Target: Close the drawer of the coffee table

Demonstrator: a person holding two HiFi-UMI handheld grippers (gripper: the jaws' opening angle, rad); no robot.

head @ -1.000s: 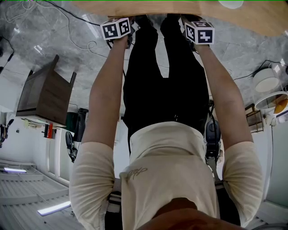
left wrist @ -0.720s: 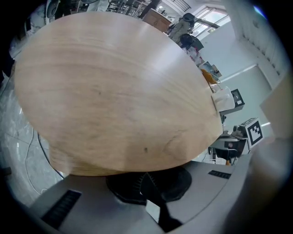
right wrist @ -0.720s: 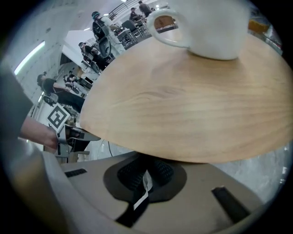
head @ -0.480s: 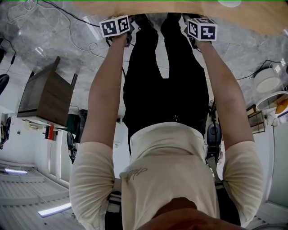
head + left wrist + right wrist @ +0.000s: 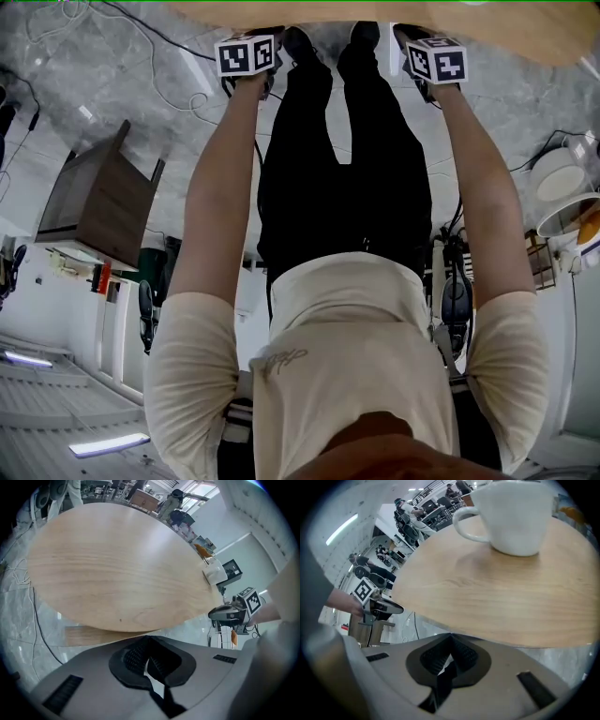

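My left gripper [image 5: 148, 662] and right gripper [image 5: 448, 662] are both clenched on nothing, just short of the table [image 5: 117, 569] rim. The wooden strip [image 5: 91, 635] under the top is probably the drawer front. I'd push it evenly with both, staying below the rim and away from the cup [image 5: 518, 517].

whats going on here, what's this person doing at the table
A person stands at a round wooden coffee table, holding the left gripper and right gripper near its edge. Both have jaws together and hold nothing. A white cup sits on top. A wooden panel, possibly the drawer, shows under the tabletop.
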